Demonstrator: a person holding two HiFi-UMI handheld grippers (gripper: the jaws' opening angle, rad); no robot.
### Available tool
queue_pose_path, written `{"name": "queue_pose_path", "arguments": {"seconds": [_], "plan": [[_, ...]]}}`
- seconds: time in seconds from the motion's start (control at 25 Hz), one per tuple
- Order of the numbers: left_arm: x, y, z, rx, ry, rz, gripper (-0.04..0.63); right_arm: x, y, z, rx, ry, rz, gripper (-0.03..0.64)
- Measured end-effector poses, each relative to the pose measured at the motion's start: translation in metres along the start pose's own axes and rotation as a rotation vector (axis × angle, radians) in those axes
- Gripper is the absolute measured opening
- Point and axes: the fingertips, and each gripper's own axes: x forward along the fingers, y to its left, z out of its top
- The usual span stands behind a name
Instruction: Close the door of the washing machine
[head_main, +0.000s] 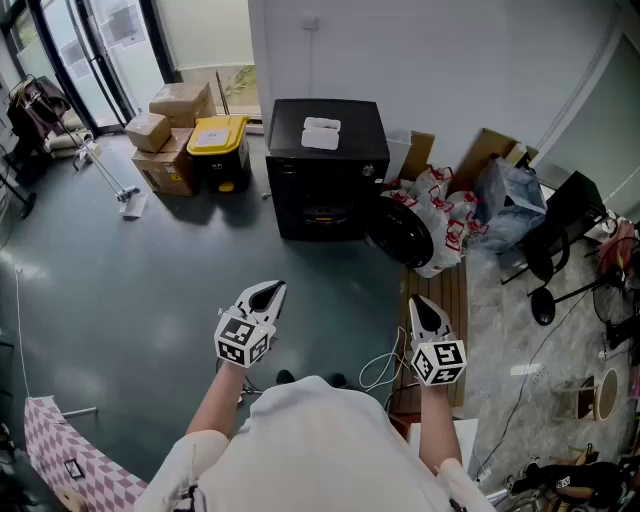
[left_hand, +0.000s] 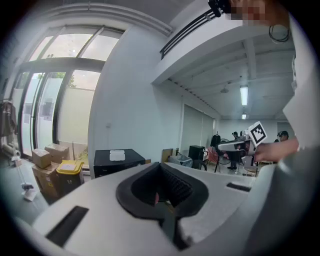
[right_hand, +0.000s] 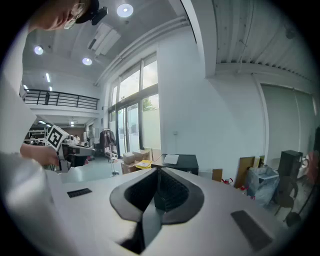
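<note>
The black washing machine stands against the far white wall with a white object on its top. Its round door hangs open to the right of the front. Both grippers are held out over the grey floor, well short of the machine. My left gripper is shut and holds nothing. My right gripper is also shut and empty, nearer the door's side. The machine shows far beyond the left jaws in the left gripper view. It also lies far past the right jaws in the right gripper view.
Cardboard boxes and a yellow-lidded bin sit left of the machine. Red-and-white bags and cardboard pile up to its right, with a black chair beyond. A wooden board and a white cable lie on the floor near my right gripper.
</note>
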Motion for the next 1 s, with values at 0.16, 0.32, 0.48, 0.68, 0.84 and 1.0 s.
{"name": "queue_pose_path", "arguments": {"seconds": [0.16, 0.32, 0.48, 0.68, 0.84, 1.0], "plan": [[0.007, -0.002, 0.003, -0.001, 0.001, 0.001, 0.008, 0.003, -0.005, 0.004, -0.006, -0.003, 0.007, 0.041], [0.010, -0.004, 0.000, -0.001, 0.003, 0.003, 0.008, 0.004, -0.008, 0.003, -0.008, -0.007, 0.011, 0.041], [0.015, -0.008, -0.004, -0.003, 0.012, 0.008, 0.008, 0.004, -0.015, 0.001, -0.002, -0.007, 0.015, 0.041], [0.021, -0.012, -0.007, -0.009, 0.019, 0.019, 0.008, 0.006, -0.021, -0.001, -0.025, -0.001, 0.020, 0.041], [0.025, -0.018, -0.012, -0.018, 0.018, 0.033, 0.008, 0.004, -0.029, -0.008, -0.023, -0.001, 0.018, 0.042], [0.031, -0.024, -0.018, -0.025, 0.024, 0.048, 0.008, 0.002, -0.040, -0.015, -0.024, 0.002, 0.023, 0.044]]}}
